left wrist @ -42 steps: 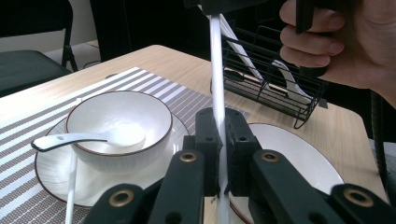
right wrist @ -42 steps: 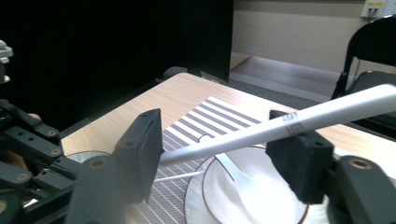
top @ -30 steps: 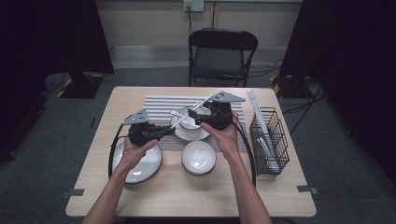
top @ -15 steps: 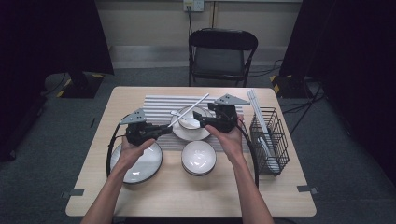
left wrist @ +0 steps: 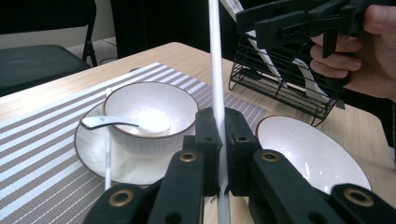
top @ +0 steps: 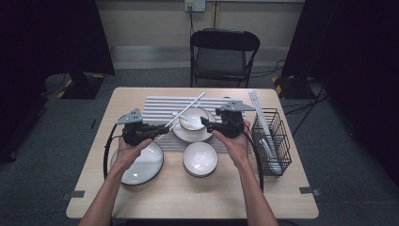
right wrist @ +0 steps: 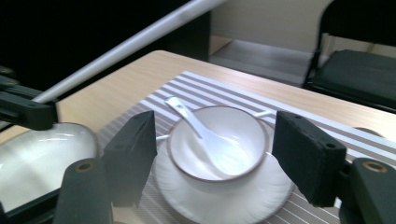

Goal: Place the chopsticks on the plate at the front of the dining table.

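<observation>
No brand, label or writing could be read on any of the things. The left gripper (top: 160, 129) had its fingers (left wrist: 208, 140) pressed together on a white chopstick (top: 188, 109), pinching it near its lower end; in the left gripper view the stick (left wrist: 215, 60) rose straight up from between the black pads. Seen from above, the chopstick slanted from the gripper toward the far edge of the bench (top: 94, 188), crossing above the striped placemat (top: 155, 106) just left of the small bowl (top: 194, 117). The right gripper (top: 204, 121) hovered at the bowl's right side with its fingers (right wrist: 133, 154) spread wide, holding nothing; in the right gripper view they stood on either side of the bowl (right wrist: 219, 149), which sat on a white plate (right wrist: 261, 200) and held a white spoon (right wrist: 196, 126). A second chopstick (left wrist: 108, 135) lay on the mat against that plate. A large bowl (top: 141, 165) sat near the left front edge, a smaller bowl (top: 200, 159) beside it, and a black wire rack (top: 270, 136) stood at the right edge.
</observation>
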`<state>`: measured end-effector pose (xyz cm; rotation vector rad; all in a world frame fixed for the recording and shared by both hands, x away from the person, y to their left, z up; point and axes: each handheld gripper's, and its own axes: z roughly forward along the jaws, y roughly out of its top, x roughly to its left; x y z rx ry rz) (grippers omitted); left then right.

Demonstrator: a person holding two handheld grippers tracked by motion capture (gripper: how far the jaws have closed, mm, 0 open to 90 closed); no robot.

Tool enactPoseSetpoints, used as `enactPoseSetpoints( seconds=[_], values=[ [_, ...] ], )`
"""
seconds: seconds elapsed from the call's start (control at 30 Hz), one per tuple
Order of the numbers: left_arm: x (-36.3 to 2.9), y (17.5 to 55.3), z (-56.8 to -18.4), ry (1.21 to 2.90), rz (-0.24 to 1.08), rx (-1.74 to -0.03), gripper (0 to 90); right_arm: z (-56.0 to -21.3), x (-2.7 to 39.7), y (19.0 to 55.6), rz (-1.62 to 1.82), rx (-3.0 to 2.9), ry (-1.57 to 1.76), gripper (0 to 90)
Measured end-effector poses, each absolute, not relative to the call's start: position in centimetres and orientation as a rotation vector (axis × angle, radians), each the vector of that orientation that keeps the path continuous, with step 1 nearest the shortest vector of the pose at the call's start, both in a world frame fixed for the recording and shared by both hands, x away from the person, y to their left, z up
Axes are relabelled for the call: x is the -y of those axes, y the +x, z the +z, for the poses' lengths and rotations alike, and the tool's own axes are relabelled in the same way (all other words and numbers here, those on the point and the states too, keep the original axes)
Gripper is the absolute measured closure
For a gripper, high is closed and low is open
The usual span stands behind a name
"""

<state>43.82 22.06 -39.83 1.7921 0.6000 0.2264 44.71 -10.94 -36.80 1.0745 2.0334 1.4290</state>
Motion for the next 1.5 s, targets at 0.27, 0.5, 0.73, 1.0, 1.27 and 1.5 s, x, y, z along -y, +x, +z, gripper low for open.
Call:
enactPoseSetpoints(
  seconds=[0.27,0.5,0.73,1.0,1.27,1.5],
  values=[
    [-23.1,44.1,-39.9,1.786,0.247,-0.626,86.1,-38.5,12.0,44.5,1.379,-2.057,1.134,29.3],
    [-23.7,44.6,-40.1,1.779,0.241,-0.654,86.1,-40.3,12.7,44.4,1.302,-2.088,1.179,29.1],
    [-24.1,45.3,-40.3,1.786,0.244,-0.661,86.1,-41.6,13.5,44.3,1.268,-2.092,1.228,28.7],
    [-24.4,46.6,-40.0,1.787,0.251,-0.689,86.1,-43.1,14.1,44.2,1.204,-2.1,1.247,28.4],
    [-24.4,47.8,-39.7,1.804,0.259,-0.716,86.0,-44.9,14.4,44.5,1.149,-2.115,1.292,28.0],
    [-24.7,49.1,-39.2,1.82,0.283,-0.749,86.0,-45.9,14.2,45.0,1.089,-2.113,1.296,27.9]
  ],
)
